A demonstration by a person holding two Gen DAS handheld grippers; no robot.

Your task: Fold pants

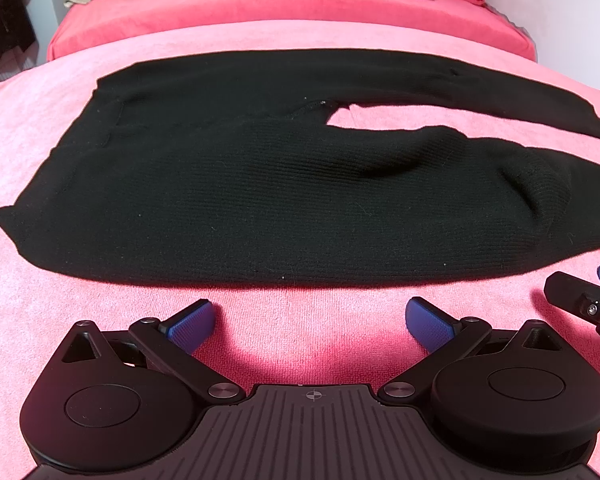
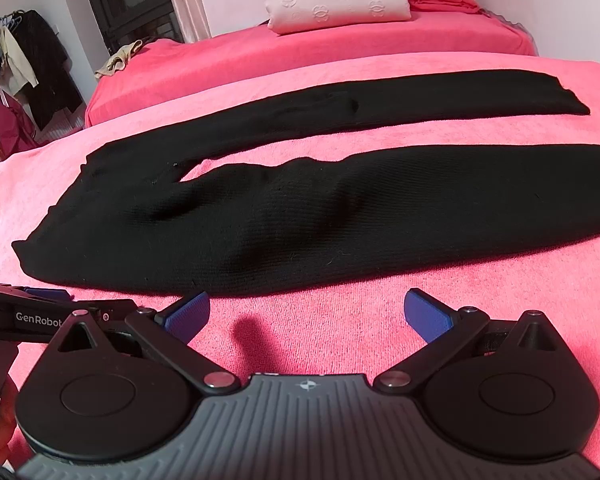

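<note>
Pants leg ends cut off

Both views are brightly and evenly lit from overhead, so the pink blanket looks saturated, almost glowing, and it tints the pale walls. The black pants swallow the light, with only a faint rib texture showing, and a soft shadow lies on the blanket between the right tongs. Fisheye distortion bows the bed's edges and darkens the frame corners, while focus stays sharp throughout, without blur or glare.
</note>
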